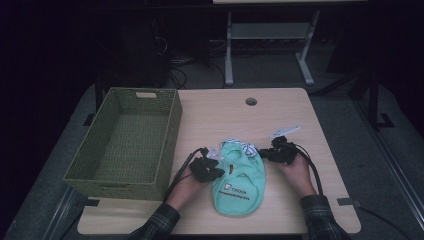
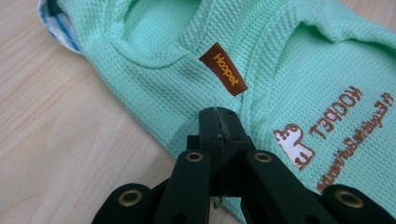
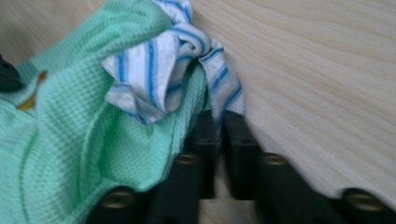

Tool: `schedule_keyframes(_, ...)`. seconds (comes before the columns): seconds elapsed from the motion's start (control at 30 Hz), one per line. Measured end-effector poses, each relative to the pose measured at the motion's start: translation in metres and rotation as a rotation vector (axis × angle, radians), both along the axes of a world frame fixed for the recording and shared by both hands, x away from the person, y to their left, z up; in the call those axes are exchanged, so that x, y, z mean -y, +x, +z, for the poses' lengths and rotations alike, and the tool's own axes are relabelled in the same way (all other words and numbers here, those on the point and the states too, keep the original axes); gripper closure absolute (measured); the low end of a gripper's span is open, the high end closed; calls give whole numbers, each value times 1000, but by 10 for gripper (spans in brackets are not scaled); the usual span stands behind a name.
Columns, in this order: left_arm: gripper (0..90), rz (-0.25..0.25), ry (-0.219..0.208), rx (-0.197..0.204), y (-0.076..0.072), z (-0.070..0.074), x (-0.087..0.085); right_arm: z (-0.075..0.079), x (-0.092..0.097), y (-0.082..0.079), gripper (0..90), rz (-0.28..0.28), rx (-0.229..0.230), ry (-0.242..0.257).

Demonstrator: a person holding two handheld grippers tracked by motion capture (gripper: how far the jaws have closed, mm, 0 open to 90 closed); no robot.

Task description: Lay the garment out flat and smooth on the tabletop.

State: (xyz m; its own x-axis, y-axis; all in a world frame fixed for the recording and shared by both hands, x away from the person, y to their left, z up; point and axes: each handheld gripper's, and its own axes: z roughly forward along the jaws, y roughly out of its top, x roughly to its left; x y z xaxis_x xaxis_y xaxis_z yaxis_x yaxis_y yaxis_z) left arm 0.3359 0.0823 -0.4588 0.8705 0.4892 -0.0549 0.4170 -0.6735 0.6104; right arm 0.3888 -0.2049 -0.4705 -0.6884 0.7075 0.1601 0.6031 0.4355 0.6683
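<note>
garment work, one view at a time.

high view: mint green pet shirt (image 1: 239, 176) lies flat on the wooden table (image 1: 280, 115), lower centre of the frame, printed side up. its long axis runs roughly top to bottom of the picture; the neck end with the striped blue-and-white trim (image 1: 239, 146) points toward the top of the frame, the rounded hem toward the bottom. left gripper (image 1: 212, 162) sits at the shirt's left edge near the neck, right gripper (image 1: 265, 153) at the upper right corner. a hand on each side of the neck end reads as a set-up to fold or lift the shirt evenly. green woven basket (image 1: 167, 145) stands at the left of the frame, just beside the shirt, likely where it goes. a small white strip (image 1: 285, 131) lies on the table above the right gripper.

left gripper view: jaws pressed together at lower centre, left gripper (image 2: 218, 114) clenched on the fabric edge below the brown label (image 2: 223, 69). the print (image 2: 336, 135) reads sideways at right, so this gripper comes in across the shirt's long axis.

right gripper view: blurred. right gripper (image 3: 218, 122) has its jaws near together at lower centre, with the striped trim (image 3: 159, 70) and green fabric (image 3: 84, 140) bunched right at the tips; i judge it pinched on the trim edge. bare table fills the right of the frame.
</note>
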Motion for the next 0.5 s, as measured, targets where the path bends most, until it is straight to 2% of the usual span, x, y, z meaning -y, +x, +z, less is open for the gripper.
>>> schedule_keyframes(0.07, 897, 0, 2, 2, 0, 0, 0, 2, 0, -1, 899, -6, 10, -16)
schedule_keyframes(0.23, 897, 0, 2, 3, 0, 0, 0, 18, 13, 0, 900, -64, 90, -3)
schedule_keyframes(0.37, 897, 0, -1, 2, 0, 0, 0, 29, 25, 7, 900, -102, 134, -36)
schedule_keyframes(0.5, 896, -1, -8, -1, 0, 0, -1, 24, 27, 15, 892, -99, 111, -43)
